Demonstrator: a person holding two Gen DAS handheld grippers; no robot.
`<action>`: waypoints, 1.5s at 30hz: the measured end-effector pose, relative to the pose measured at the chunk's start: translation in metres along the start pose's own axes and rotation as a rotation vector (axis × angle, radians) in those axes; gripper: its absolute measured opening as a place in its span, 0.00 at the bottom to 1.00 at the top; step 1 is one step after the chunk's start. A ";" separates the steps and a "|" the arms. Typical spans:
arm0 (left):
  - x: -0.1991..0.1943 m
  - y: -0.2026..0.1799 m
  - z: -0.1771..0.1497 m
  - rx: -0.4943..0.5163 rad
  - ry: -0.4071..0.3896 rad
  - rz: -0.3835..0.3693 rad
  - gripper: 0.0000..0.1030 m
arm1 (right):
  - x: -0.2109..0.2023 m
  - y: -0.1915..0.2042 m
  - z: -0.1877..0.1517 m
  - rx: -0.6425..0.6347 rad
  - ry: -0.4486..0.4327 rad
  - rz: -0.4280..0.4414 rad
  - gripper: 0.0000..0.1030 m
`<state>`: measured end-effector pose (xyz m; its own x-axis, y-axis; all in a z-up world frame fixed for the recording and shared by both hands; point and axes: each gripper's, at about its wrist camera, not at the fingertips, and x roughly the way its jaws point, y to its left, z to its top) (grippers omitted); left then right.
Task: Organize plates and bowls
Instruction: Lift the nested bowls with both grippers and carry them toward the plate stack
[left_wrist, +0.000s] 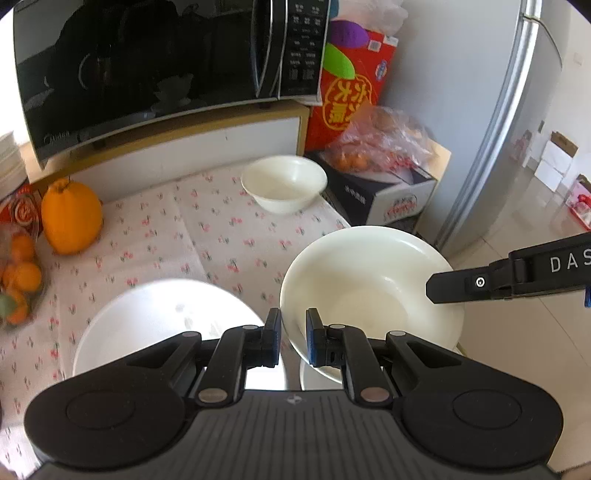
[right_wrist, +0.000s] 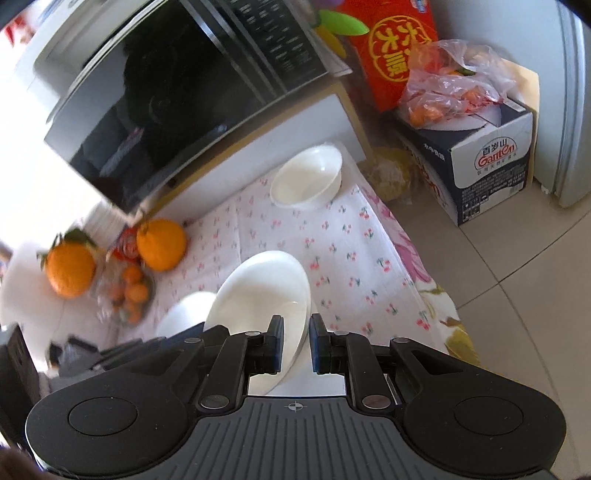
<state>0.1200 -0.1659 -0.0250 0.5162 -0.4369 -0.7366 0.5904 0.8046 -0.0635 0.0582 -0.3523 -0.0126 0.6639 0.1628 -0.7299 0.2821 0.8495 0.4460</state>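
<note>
My left gripper (left_wrist: 294, 334) is shut on the near rim of a cream deep plate (left_wrist: 369, 291), held tilted above the table. My right gripper (right_wrist: 296, 343) is shut on the edge of the same plate (right_wrist: 258, 295); one of its fingers (left_wrist: 461, 284) reaches onto the plate's right rim in the left wrist view. A white plate (left_wrist: 159, 321) lies on the floral cloth just left of it and shows partly in the right wrist view (right_wrist: 184, 310). A white bowl (left_wrist: 284, 188) stands upright at the far side of the cloth, also in the right wrist view (right_wrist: 306, 181).
A black microwave (left_wrist: 147, 66) sits on a white shelf behind the cloth. Large oranges (left_wrist: 70, 218) and small tangerines (left_wrist: 22, 273) lie at the left. A red box (left_wrist: 351, 92), a bag of fruit (left_wrist: 384, 140) on a carton and a fridge (left_wrist: 480, 110) stand right.
</note>
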 end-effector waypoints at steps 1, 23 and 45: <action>0.000 -0.001 -0.003 -0.001 0.007 -0.004 0.12 | -0.001 0.000 -0.002 -0.012 0.007 -0.003 0.15; 0.008 -0.022 -0.018 0.075 0.052 0.004 0.12 | 0.004 -0.017 -0.017 -0.079 0.109 -0.053 0.17; 0.013 -0.021 -0.021 0.093 0.069 0.015 0.12 | 0.012 -0.012 -0.018 -0.111 0.132 -0.068 0.18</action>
<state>0.1020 -0.1800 -0.0473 0.4834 -0.3934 -0.7821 0.6396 0.7687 0.0086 0.0499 -0.3513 -0.0358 0.5469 0.1619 -0.8214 0.2401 0.9096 0.3392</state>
